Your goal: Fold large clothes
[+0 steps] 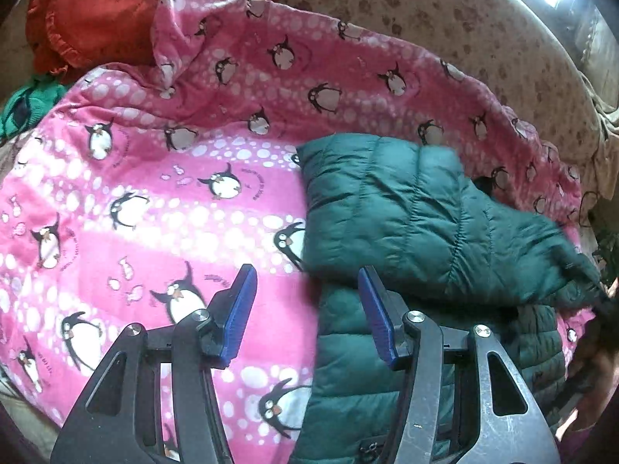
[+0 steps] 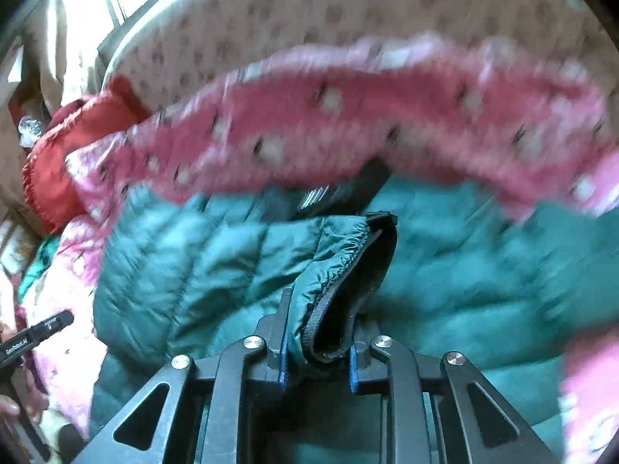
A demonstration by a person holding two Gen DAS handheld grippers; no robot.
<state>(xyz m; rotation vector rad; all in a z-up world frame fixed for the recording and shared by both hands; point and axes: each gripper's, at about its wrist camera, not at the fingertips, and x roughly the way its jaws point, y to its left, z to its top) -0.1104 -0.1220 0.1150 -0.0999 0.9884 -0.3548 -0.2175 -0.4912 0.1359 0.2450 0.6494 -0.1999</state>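
1. Green puffer jacket (image 1: 418,232) lies on the pink penguin blanket (image 1: 135,193), spread over what looks like a bed w/ a paw-print cover (image 1: 445,19).
2. Left gripper (image 1: 307,309): fingers wide apart, holding nothing, hovering just above the jacket's near-left edge; one blue pad over the blanket, the other over the jacket.
3. Right gripper (image 2: 317,352): fingers clamped on a dark-trimmed edge of the jacket, cuff or hem, can't say which. Right wrist view is blurry.
4. Progress: one quilted section, prob. a sleeve, is laid across the body, so a first fold looks underway. Jacket isn't compact yet, so I'd say early-to-mid.
5. Left to do, by my read: set down the held edge, fold the other side in, then halve the body.
6. Red garment (image 1: 93,11) bunched at the far side, plus a bit of green fabric (image 1: 27,104), both untouched and unfolded.
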